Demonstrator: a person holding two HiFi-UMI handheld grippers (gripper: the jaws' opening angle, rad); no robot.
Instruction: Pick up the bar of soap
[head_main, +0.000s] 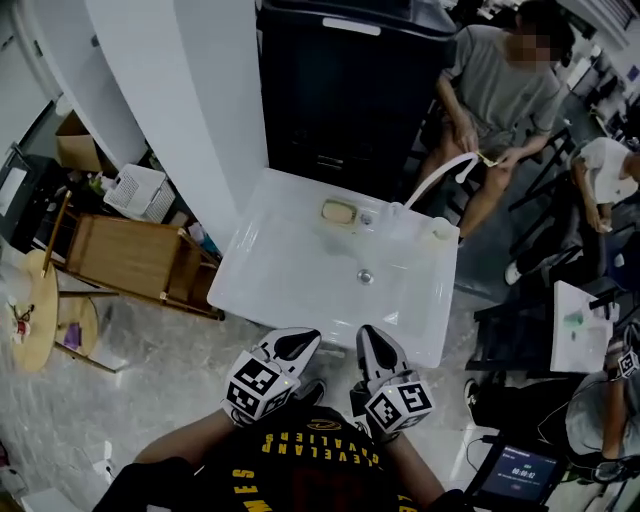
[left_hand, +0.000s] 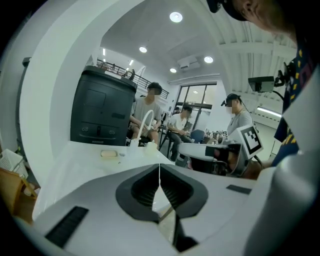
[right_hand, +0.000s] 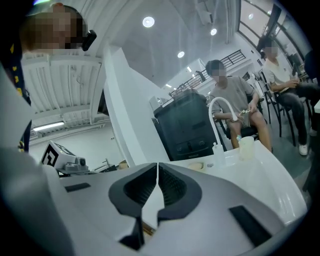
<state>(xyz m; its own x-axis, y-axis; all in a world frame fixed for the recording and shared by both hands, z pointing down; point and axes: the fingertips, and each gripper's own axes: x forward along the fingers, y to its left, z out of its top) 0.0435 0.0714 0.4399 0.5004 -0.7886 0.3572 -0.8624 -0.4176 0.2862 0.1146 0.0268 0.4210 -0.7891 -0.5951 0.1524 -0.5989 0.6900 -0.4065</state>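
A pale yellow bar of soap (head_main: 339, 211) lies at the far side of a white sink (head_main: 290, 290), left of the tap (head_main: 440, 172). The left gripper view shows the soap (left_hand: 108, 154) far ahead, and the right gripper view catches the soap (right_hand: 196, 165) just past the jaws. Both grippers hang close to my body, in front of the sink's near edge. My left gripper (head_main: 300, 343) is shut with nothing in it; its jaws meet in the left gripper view (left_hand: 160, 172). My right gripper (head_main: 368, 340) is shut and empty too (right_hand: 157, 171).
A drain (head_main: 365, 276) sits mid-basin and a cup (head_main: 438, 232) stands at the sink's right rear. A dark cabinet (head_main: 350, 90) rises behind the sink. A seated person (head_main: 500, 90) is to the right rear. A wooden rack (head_main: 130, 260) stands left of the sink.
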